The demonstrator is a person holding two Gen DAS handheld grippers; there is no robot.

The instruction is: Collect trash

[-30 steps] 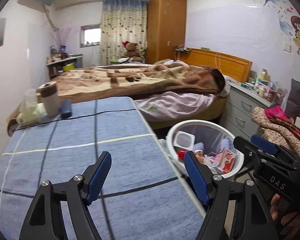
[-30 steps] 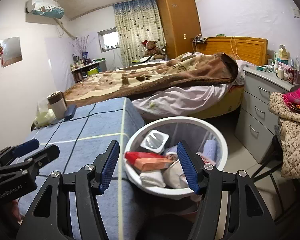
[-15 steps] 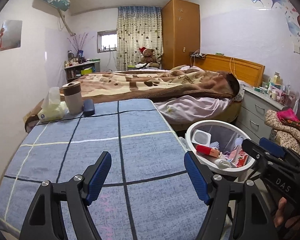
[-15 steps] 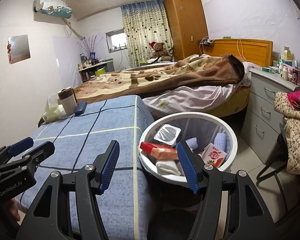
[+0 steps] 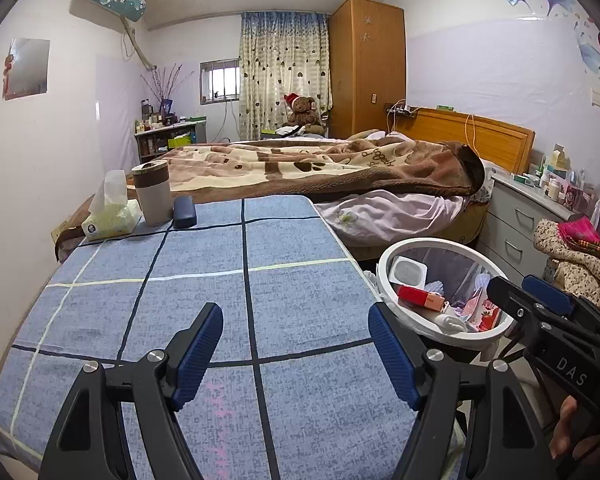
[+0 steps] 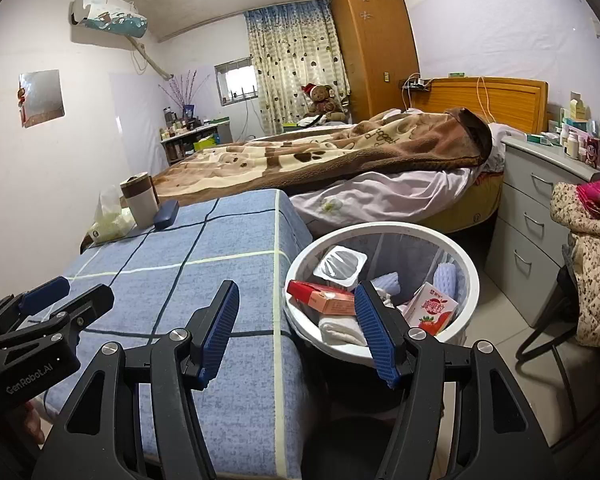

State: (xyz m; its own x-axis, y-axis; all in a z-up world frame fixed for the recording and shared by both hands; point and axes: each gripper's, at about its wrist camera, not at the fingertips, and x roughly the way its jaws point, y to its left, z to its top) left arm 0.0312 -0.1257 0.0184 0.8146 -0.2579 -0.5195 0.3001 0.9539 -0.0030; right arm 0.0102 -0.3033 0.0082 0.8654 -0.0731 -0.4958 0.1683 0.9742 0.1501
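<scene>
Right of the blue checked table (image 5: 204,280), low on the floor beside its edge: white trash bin (image 6: 470,276), lined with a clear bag and already well filled. Inside, near the left rim, a red and pink carton (image 6: 320,298) lying flat; far left, an empty white yogurt cup (image 6: 340,265); near right, a strawberry milk carton (image 6: 432,308); low at the near rim, crumpled white tissue (image 6: 340,330); possibly more wadded paper at the far side, too dim under the liner to be sure.

Handling, as a judgement: all of it light. Cartons stiff along the edges but crushable on the broad faces, best pinched across the narrow sides. Yogurt cup thin and slick, better taken by the rim. Tissue soft, compressing to almost nothing, needing a nearly full close.

Left gripper (image 5: 296,344) hanging over the near table, jaws apart, nothing between the blue pads. Right gripper (image 6: 296,328) likewise parted and empty, straddling the table edge and the bin's near left rim without touching either.

Far left on the table: tissue pack (image 5: 110,216), brown and grey cup (image 5: 153,194), dark blue case (image 5: 185,212), standing close together. No loose trash visible on the cloth; collecting seemingly done
</scene>
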